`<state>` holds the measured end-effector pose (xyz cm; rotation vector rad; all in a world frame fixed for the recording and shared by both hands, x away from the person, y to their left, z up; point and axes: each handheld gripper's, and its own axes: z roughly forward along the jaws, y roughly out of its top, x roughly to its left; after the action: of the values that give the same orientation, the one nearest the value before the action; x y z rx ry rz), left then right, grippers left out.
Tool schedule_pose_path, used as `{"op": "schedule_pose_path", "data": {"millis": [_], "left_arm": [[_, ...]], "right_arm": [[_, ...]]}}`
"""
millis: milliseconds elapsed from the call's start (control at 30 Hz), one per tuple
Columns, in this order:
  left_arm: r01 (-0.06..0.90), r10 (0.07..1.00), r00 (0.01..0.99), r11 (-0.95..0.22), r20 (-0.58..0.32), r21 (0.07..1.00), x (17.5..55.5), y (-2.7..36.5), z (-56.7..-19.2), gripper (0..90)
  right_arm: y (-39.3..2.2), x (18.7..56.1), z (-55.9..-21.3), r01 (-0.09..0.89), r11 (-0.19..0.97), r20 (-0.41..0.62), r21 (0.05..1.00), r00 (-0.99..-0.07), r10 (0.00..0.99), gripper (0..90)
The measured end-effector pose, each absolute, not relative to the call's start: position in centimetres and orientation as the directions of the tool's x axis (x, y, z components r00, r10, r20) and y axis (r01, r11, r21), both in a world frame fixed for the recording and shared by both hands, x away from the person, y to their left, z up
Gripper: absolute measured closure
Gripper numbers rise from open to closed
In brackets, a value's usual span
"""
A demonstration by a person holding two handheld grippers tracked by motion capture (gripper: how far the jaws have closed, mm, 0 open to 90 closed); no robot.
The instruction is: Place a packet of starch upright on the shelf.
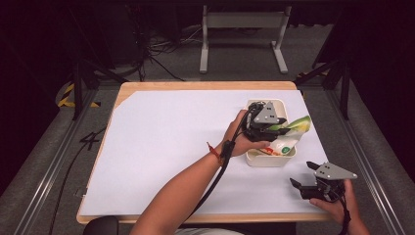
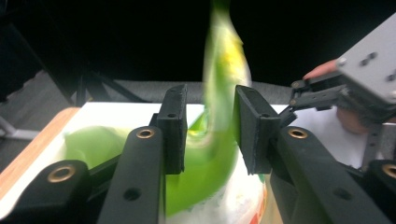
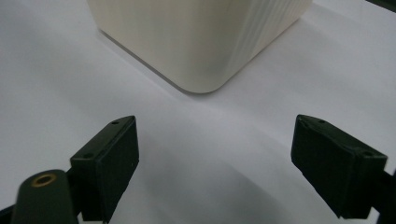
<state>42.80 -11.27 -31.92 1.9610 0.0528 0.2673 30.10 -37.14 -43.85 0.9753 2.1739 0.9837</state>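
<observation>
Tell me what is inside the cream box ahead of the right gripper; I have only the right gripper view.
Observer: A green and white packet sits in the box, its top leaning out over the rim.
Operator: Where is the other gripper?
Observer: The left gripper is over the box, with its jaws on either side of the packet's green top.
Operator: Is it squeezing the packet?
Observer: It seems not. The left gripper view shows a gap between the packet and one pad, though the packet is blurred.
</observation>
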Motion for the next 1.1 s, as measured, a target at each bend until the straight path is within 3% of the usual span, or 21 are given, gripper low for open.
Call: {"op": "schedule_pose_path", "data": {"millis": [100, 167, 333, 433, 667, 867, 1100], "left_arm": [[-0.096, 0.172, 0.971, -0.365, 0.168, 0.926, 42.5, -10.2, -31.2, 52.9], [-0.114, 0.138, 0.976, -0.345, 0.17, 0.932, 42.3, -9.4, -30.9, 52.6], [-0.171, 0.151, 0.959, -0.36, 0.238, 0.917, 41.2, -8.0, -30.5, 42.7], [-0.161, 0.184, 0.952, -0.37, 0.243, 0.915, 40.9, -7.0, -30.2, 29.6], [-0.129, 0.218, 0.95, -0.378, 0.223, 0.917, 41.5, -4.7, -30.8, 27.9], [-0.091, 0.294, 0.923, -0.457, 0.247, 0.885, 42.0, -2.3, -32.4, 25.0], [-0.09, 0.31, 0.912, -0.489, 0.27, 0.867, 42.0, -0.3, -33.3, 22.5]], "right_arm": [[-37.1, 30.1, -43.8, 0.384, 0.469, -0.185, 0.796, -0.582, 0.791, 15.0], [-37.1, 30.1, -43.9, 0.386, 0.469, -0.185, 0.795, -0.582, 0.792, 15.0], [-37.1, 30.1, -43.9, 0.385, 0.47, -0.185, 0.794, -0.583, 0.791, 15.1], [-37.1, 30.1, -43.9, 0.386, 0.47, -0.186, 0.794, -0.581, 0.792, 15.1], [-37.0, 30.2, -43.9, 0.388, 0.473, -0.187, 0.791, -0.583, 0.791, 15.1], [-37.1, 30.2, -43.9, 0.389, 0.469, -0.186, 0.793, -0.578, 0.794, 15.1], [-37.1, 30.2, -43.9, 0.391, 0.471, -0.187, 0.791, -0.578, 0.794, 15.2]]}}
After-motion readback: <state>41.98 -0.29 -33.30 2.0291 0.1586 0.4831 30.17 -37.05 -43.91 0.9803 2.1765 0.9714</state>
